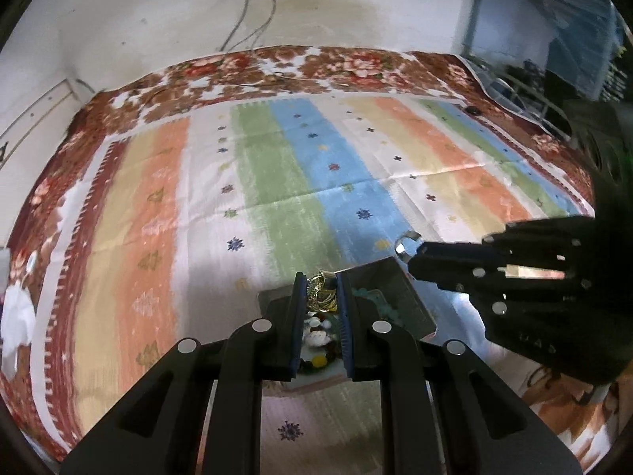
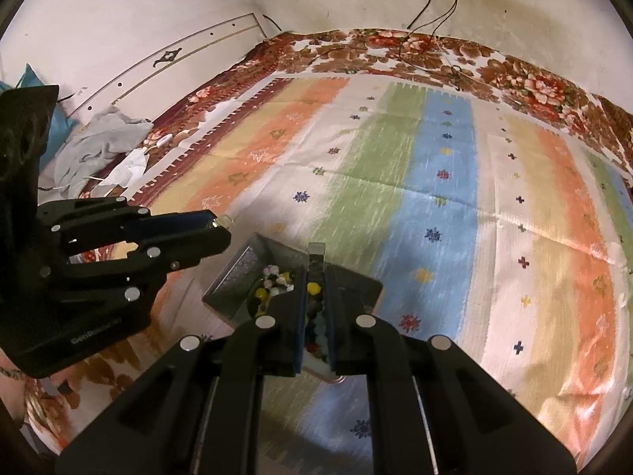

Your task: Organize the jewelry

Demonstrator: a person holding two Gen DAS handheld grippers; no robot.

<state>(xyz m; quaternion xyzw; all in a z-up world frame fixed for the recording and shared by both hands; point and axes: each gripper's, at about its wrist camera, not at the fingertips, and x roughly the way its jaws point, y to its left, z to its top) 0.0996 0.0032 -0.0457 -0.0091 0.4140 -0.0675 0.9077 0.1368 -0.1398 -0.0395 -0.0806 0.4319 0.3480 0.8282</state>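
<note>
An open metal box (image 1: 399, 297) holding several coloured beads and trinkets lies on the striped cloth, right under both grippers. My left gripper (image 1: 321, 277) is shut on a cluster of gold jewellery (image 1: 322, 295) above the box. In the right wrist view it reaches in from the left (image 2: 223, 229), over the box (image 2: 237, 273). My right gripper (image 2: 315, 271) is shut on a thin silver ring (image 2: 315, 253) that stands up between its pads. From the left wrist view the right gripper (image 1: 413, 259) comes in from the right with the silver ring (image 1: 405, 244) at its tip.
A striped cloth (image 2: 435, 182) covers a floral blanket (image 2: 514, 75) on a bed against a stained wall. Cables (image 2: 431, 19) hang from a socket onto the far edge. Grey clothes (image 2: 95, 146) and a headboard (image 2: 178, 51) lie at the left.
</note>
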